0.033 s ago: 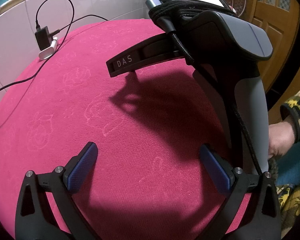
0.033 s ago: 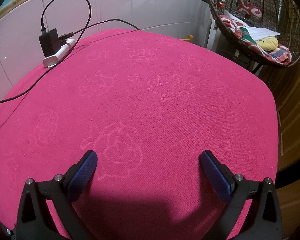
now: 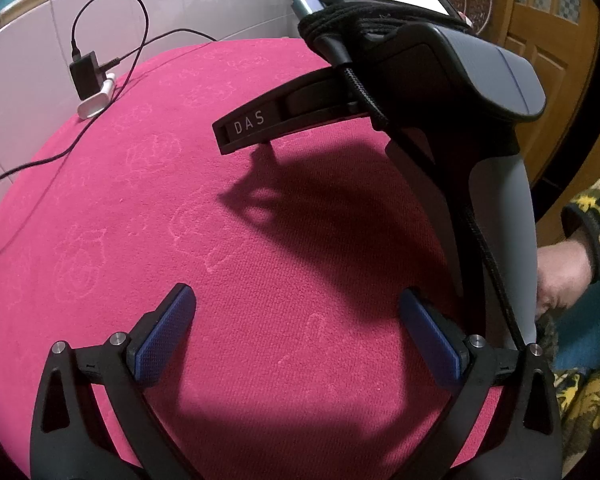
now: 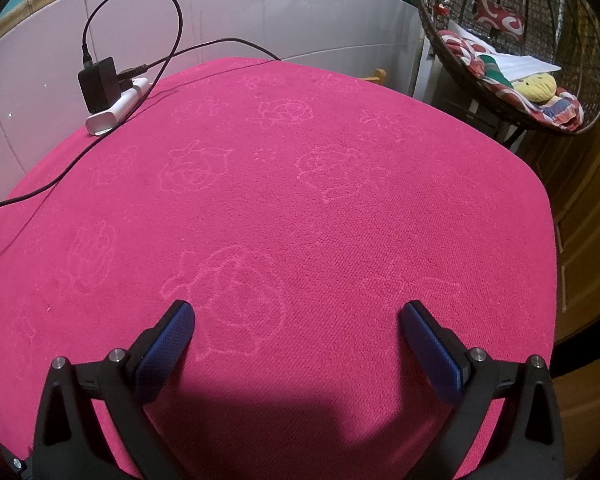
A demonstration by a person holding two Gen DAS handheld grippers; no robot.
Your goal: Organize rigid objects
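The left gripper (image 3: 296,332) and right gripper (image 4: 296,344) both hang wide apart, holding nothing, above the pink cloth (image 4: 340,208). No hard things to tidy show anywhere. Only a charger (image 4: 99,84) sits at the cloth's far corner, so the tidying looks not started.

We can read one marking only: the pale capital letters "DAS", printed on the side of a black finger of the right gripper (image 3: 260,128), which shows in the left wrist view above the pink embossed cloth (image 3: 148,216). In the right wrist view we find no legible text anywhere.
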